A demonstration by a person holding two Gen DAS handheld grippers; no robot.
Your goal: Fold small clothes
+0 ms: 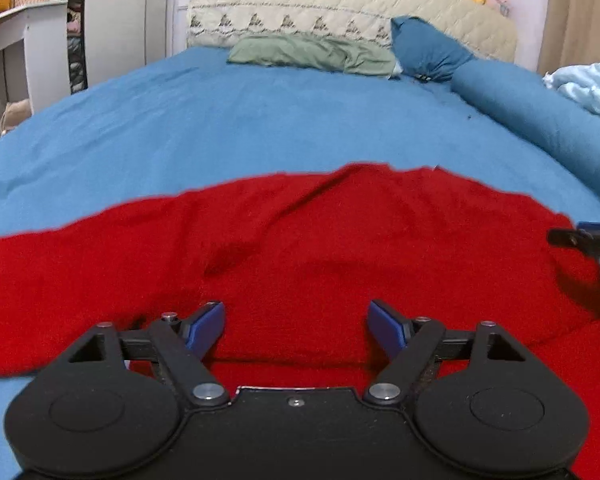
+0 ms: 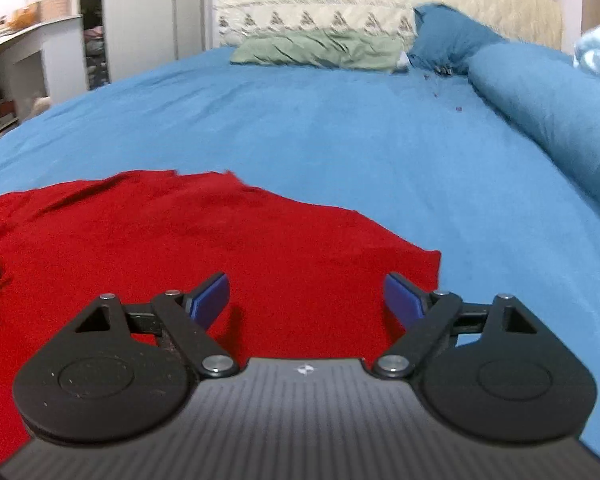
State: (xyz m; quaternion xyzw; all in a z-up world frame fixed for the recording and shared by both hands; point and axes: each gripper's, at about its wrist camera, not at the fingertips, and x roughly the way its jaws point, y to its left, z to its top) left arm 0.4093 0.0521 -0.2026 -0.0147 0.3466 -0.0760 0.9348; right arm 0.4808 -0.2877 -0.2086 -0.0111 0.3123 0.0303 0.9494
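Nearest the left wrist camera, the left gripper [image 1: 296,326] hangs over the red garment [image 1: 300,248] with its blue pads spread apart and nothing between them. The right gripper [image 2: 306,300] is likewise wide apart and empty, poised over the same garment near its right corner [image 2: 430,264]; in the left view its tip [image 1: 580,238] shows at the garment's right edge.

The red garment lies spread on the blue bedsheet [image 1: 260,128], fairly flat, with a few shallow creases and what looks like a folded edge along its near side. It looks like a soft, light knit: limp, likely to sag and drag rather than hold shape, and not slippery. Pinching the cloth at an edge or corner, one gripper at each side, seems the surest hold.

Beyond the garment's far edge the sheet runs bare to a green pillow [image 1: 312,54], a blue pillow [image 1: 424,48] and the quilted headboard [image 1: 340,4].
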